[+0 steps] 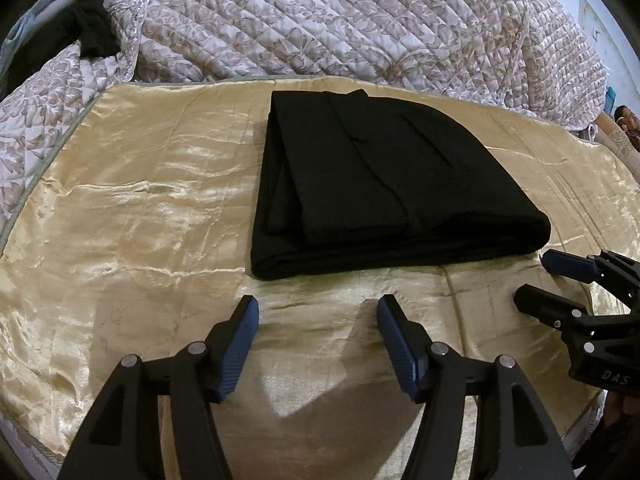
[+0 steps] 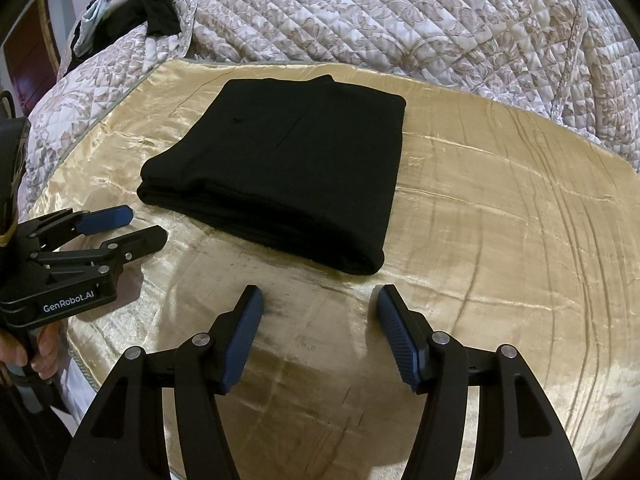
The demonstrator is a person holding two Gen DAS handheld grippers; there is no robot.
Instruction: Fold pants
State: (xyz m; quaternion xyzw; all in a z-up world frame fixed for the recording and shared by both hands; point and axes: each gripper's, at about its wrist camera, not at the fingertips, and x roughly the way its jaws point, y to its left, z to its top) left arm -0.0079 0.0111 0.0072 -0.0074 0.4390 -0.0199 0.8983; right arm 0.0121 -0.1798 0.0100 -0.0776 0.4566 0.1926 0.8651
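Black pants lie folded into a flat, thick rectangle on a shiny gold cloth. In the left wrist view my left gripper hovers just in front of the bundle's near folded edge, open, with only gold cloth between its blue pads. My right gripper shows at the right edge, also open and clear of the pants. In the right wrist view the pants lie ahead and to the left of my right gripper, which is open and holds nothing. My left gripper sits at the left, near the bundle's corner.
A quilted floral bedspread is bunched up behind the gold cloth. Dark clothing is heaped at the far left corner. A hand holds the left gripper's handle. The cloth's near-left edge drops off beside that hand.
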